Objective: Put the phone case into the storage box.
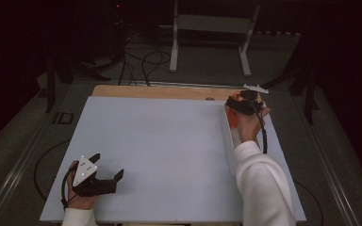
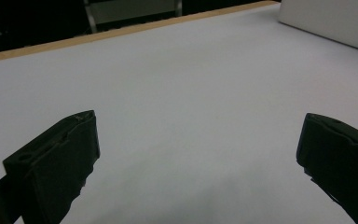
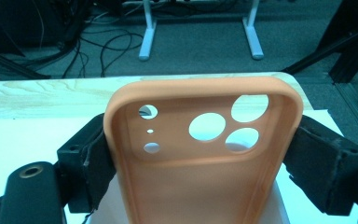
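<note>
An orange phone case [image 3: 200, 177] with round camera cut-outs is clamped across its width by my right gripper [image 3: 200, 163], inner side facing the camera. In the high view the right gripper [image 1: 243, 104] is at the far right of the table, above the far end of a long white box [image 1: 229, 141], with a bit of the orange phone case [image 1: 232, 118] showing under the hand. My left gripper [image 1: 107, 168] rests near the front left corner, jaws wide apart with nothing between them. In the left gripper view the left gripper [image 2: 196, 149] frames bare white tabletop.
The white table sheet [image 1: 160, 150] lies on a wooden board whose far edge [image 1: 160, 91] shows. The white box's corner [image 2: 331, 23] appears far right in the left gripper view. Beyond the table stand a white frame stand [image 1: 212, 28] and floor cables [image 1: 143, 63].
</note>
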